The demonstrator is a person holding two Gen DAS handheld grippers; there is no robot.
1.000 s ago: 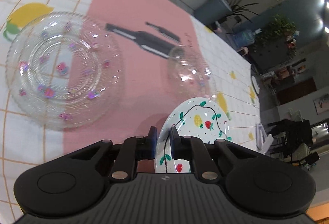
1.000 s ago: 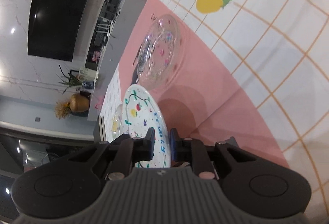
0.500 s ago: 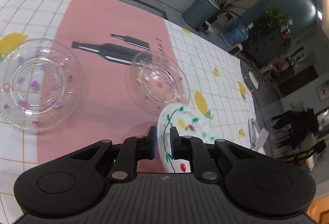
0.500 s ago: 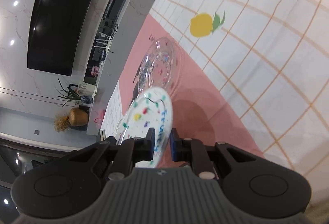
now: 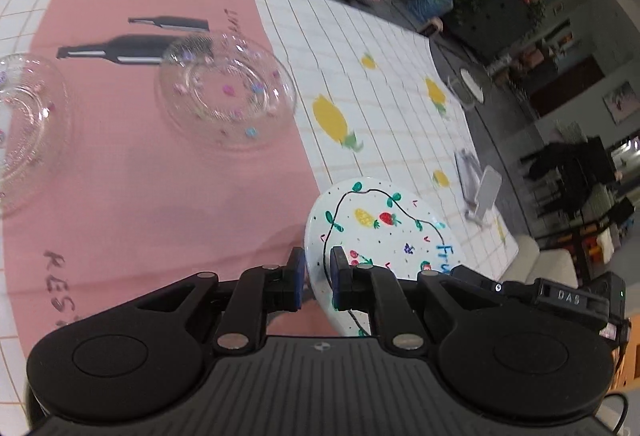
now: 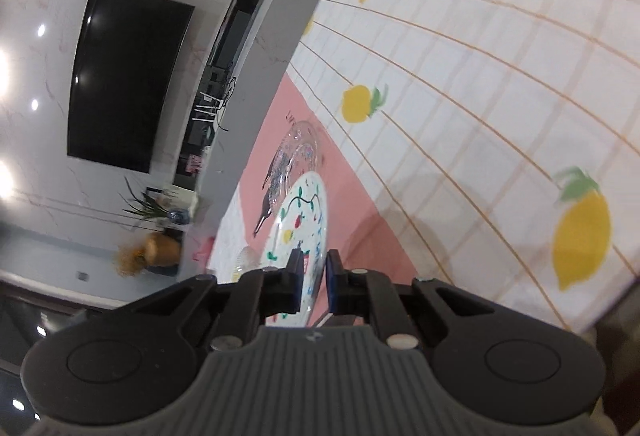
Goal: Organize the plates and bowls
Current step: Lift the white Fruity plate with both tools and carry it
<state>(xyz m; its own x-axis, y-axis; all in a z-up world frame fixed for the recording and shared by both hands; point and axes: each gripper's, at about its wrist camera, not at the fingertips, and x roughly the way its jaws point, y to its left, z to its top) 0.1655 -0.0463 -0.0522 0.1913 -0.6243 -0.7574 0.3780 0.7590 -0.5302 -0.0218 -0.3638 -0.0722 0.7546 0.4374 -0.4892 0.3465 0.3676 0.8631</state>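
Left wrist view: the left claw (image 5: 316,278) is clamped on the near rim of the white round ceramic plate with painted fruit (image 5: 384,224), held aloft over the surface (image 5: 160,196); the plate extends forward and right of it. A clear glass bowl with coloured dots (image 5: 226,94) rests ahead-left, a second clear glass dish (image 5: 24,124) further left. Right wrist view: the right claw (image 6: 312,276) grips the same plate's (image 6: 298,214) opposite rim, seen edge-on, the glass bowl (image 6: 298,156) directly beyond.
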